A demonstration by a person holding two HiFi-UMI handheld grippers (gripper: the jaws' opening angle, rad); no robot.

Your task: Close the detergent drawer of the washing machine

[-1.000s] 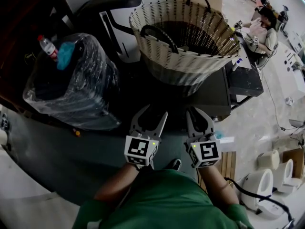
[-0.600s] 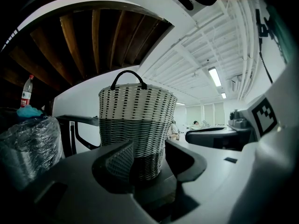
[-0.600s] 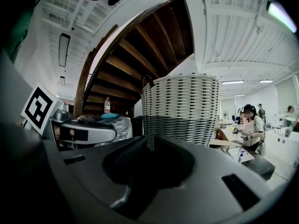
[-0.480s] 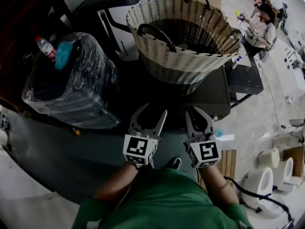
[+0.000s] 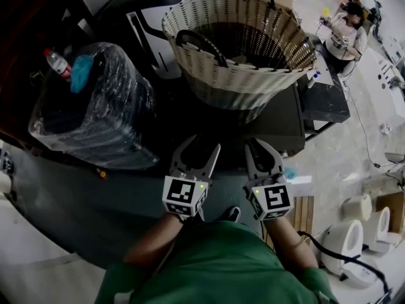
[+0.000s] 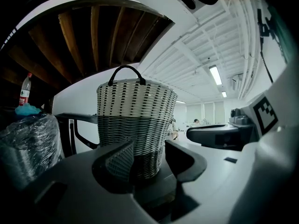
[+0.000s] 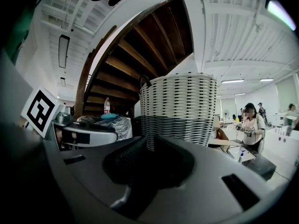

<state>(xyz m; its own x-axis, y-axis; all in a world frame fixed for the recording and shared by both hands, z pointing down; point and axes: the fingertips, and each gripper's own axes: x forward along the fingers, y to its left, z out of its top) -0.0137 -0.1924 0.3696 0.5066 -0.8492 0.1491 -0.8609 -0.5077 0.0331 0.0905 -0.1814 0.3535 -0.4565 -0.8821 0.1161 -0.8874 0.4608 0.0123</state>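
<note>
One wicker basket (image 5: 240, 87) now further left; two grippers, left gripper (image 5: 201, 149) jaws apart, right gripper (image 5: 259, 148) jaws nearly together.

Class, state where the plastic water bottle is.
Head view, upper left: the water bottle sits atop the plastic-wrapped bundle beside a blue object, left of the wicker basket.

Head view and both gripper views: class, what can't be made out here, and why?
Detergent drawer: in no view; the head view shows only the dark top.
Basket contents: head view, interior too dark; gripper views show only its outer wall.
Bottle label: head view, too small.
</note>
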